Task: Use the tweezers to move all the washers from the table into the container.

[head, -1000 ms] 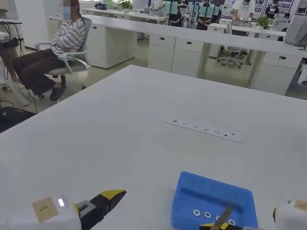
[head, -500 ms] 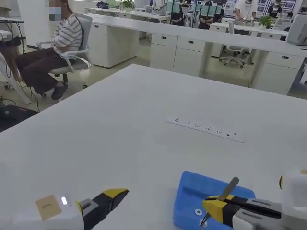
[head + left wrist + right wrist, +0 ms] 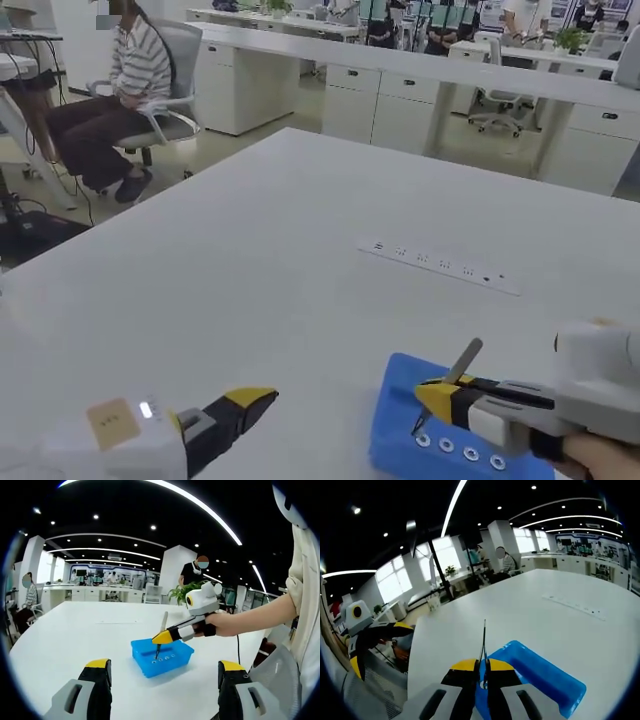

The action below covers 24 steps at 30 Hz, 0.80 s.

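Observation:
A blue container (image 3: 395,435) sits on the white table (image 3: 250,260) at the near right, with several washers (image 3: 446,445) in a row on its floor. My right gripper (image 3: 430,392) hovers over it, shut on metal tweezers (image 3: 462,358) whose tips point down into the container's left part. Whether the tips hold a washer is too small to tell. In the right gripper view the jaws (image 3: 481,664) pinch the tweezers (image 3: 484,640) above the container (image 3: 545,677). My left gripper (image 3: 255,402) stands open with nothing in it, left of the container (image 3: 145,662), facing the washers (image 3: 166,658).
A white power strip (image 3: 440,265) lies flat on the table beyond the container. A person (image 3: 125,85) sits on a chair off the table's far left corner. Rows of desks (image 3: 400,90) stand behind. Bare tabletop stretches left and ahead.
My right gripper has risen from the bottom edge with the tweezers, which now stand higher over the container. The head camera has shifted. The left gripper has barely moved.

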Each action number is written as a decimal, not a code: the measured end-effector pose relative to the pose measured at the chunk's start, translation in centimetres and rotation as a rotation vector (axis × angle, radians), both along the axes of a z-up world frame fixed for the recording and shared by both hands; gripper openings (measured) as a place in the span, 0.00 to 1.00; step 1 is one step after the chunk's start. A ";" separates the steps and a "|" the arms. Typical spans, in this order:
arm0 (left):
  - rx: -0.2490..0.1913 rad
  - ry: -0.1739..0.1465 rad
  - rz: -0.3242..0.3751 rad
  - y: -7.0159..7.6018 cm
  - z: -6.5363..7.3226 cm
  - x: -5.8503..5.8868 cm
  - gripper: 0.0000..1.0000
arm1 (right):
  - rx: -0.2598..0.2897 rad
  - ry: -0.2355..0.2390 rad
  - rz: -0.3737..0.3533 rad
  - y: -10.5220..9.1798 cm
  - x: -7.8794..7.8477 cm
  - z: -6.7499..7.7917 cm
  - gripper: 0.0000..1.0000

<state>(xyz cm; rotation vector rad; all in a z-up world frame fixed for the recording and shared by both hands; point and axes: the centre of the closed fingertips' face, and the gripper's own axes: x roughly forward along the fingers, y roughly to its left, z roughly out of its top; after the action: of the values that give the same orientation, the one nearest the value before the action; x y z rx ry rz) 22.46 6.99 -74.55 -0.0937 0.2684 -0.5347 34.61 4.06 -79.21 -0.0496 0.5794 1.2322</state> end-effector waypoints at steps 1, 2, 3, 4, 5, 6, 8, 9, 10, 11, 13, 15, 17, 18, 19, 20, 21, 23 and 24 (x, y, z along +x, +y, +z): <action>0.000 0.001 0.001 0.0 0.0 0.0 0.89 | -0.004 0.000 0.001 0.1 0.1 -0.2 0.03; -0.001 0.001 0.001 0.0 0.0 0.0 0.89 | -0.008 0.000 0.002 0.1 0.3 -0.4 0.03; -0.003 0.002 0.000 0.0 0.0 0.0 0.89 | -0.014 0.005 0.000 0.2 0.5 -0.7 0.03; -0.003 0.002 0.000 0.0 0.0 0.0 0.89 | -0.014 0.008 -0.001 0.3 0.6 -0.9 0.03; -0.002 0.003 -0.002 -0.1 -0.1 0.0 0.89 | -0.016 0.017 -0.005 0.3 0.8 -1.2 0.03; -0.002 0.005 -0.003 -0.1 -0.1 0.0 0.89 | -0.017 0.022 -0.009 0.4 0.9 -1.4 0.03; 0.000 0.006 -0.003 -0.1 -0.1 0.0 0.89 | -0.017 0.030 -0.015 0.5 1.2 -1.7 0.03; -0.002 0.007 -0.004 -0.1 -0.1 0.0 0.89 | -0.018 0.033 -0.018 0.5 1.3 -1.9 0.03; -0.005 0.007 -0.003 -0.1 -0.1 0.0 0.89 | -0.021 0.036 -0.024 0.5 1.6 -2.1 0.03; -0.006 0.006 -0.003 -0.1 -0.1 0.0 0.89 | -0.022 0.036 -0.027 0.6 1.7 -2.3 0.03; -0.011 0.003 -0.002 -0.1 0.0 0.0 0.89 | -0.024 0.034 -0.033 0.6 2.0 -2.5 0.03; -0.013 0.006 -0.001 0.0 -0.1 0.0 0.89 | -0.032 0.027 -0.031 0.8 2.2 -2.8 0.03; -0.012 0.006 -0.001 0.0 -0.1 0.0 0.89 | -0.038 0.025 -0.026 0.9 2.2 -3.0 0.03; -0.012 0.007 -0.001 0.0 -0.1 0.0 0.89 | -0.040 0.024 -0.021 1.1 2.2 -3.2 0.03; -0.012 0.008 0.000 0.0 -0.1 0.0 0.89 | -0.043 0.023 -0.018 1.1 2.2 -3.2 0.03; -0.012 0.009 0.000 0.0 -0.1 0.0 0.89 | -0.051 0.015 -0.014 1.2 2.2 -3.4 0.03; -0.012 0.010 -0.001 0.0 -0.1 0.0 0.89 | -0.055 0.011 -0.011 1.2 2.2 -3.5 0.03; -0.012 0.011 -0.002 -0.1 -0.1 0.0 0.89 | -0.062 0.002 -0.006 1.3 2.3 -3.7 0.03; -0.011 0.011 -0.002 -0.1 -0.2 0.0 0.89 | -0.064 0.003 -0.006 1.3 2.3 -3.7 0.03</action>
<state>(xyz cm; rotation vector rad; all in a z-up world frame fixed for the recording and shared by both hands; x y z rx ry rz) 22.47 6.91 -74.71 -0.1075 0.2767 -0.5383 36.92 5.32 -82.96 -0.1000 0.6211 1.2081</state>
